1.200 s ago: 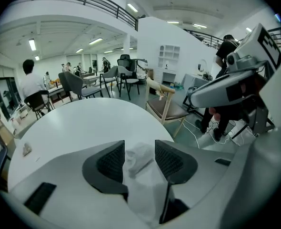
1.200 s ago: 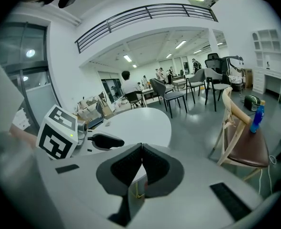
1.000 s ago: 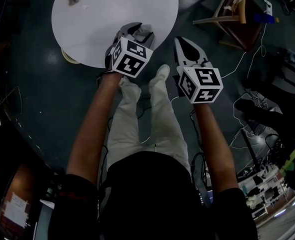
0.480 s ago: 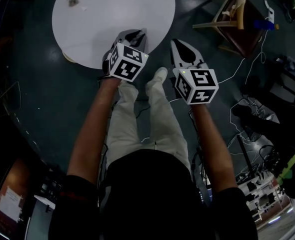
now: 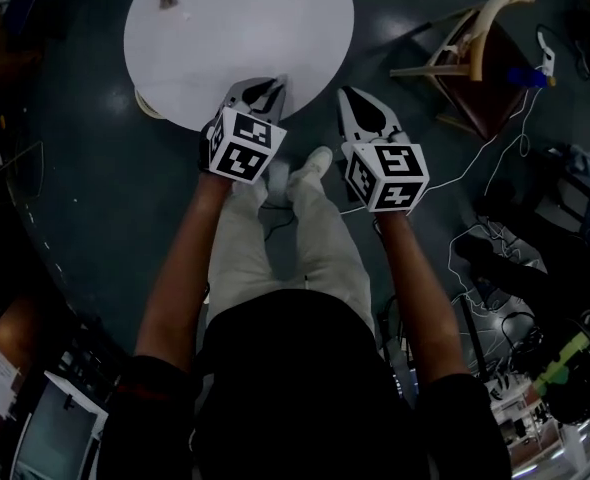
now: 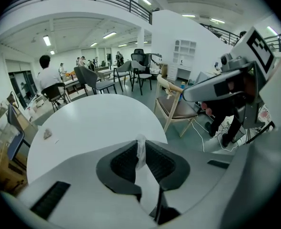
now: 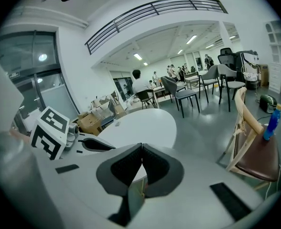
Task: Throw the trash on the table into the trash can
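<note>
At the near edge of the round white desk (image 5: 305, 58), the left gripper (image 5: 263, 90) has been lifted clear of the top. Its jaws have just been closing: a second ago they were spread wide about a pale crumpled piece on the desk's rim. They are now drawn nearly together and pressed on a thin white wrapper (image 6: 140, 150), which is pinched upright between the pads, its tail hanging down behind them. The first pick is therefore judged made, with the carry to the can next. No trash can is made out with certainty; a pale round rim (image 5: 145, 103) is glimpsed under the desk's near left edge, but what it is cannot be told.

The right gripper (image 5: 355, 103) is held just to the right of the left one, off the desk and over the floor. Its jaws are fully together and nothing is caught between them.

By count, two grippers and one desk are seen. Three bits of trash are counted:
- the wrapper in the left jaws
- one darker crumpled lump (image 5: 168, 0) at the far left of the desk
- one tiny white scrap (image 5: 184, 14) just beside that lump

With two bits left on the desk, the task is judged well short of done. To the right, one wooden chair (image 5: 480, 83) is counted, with one blue bottle (image 5: 528, 76) on its seat.
</note>
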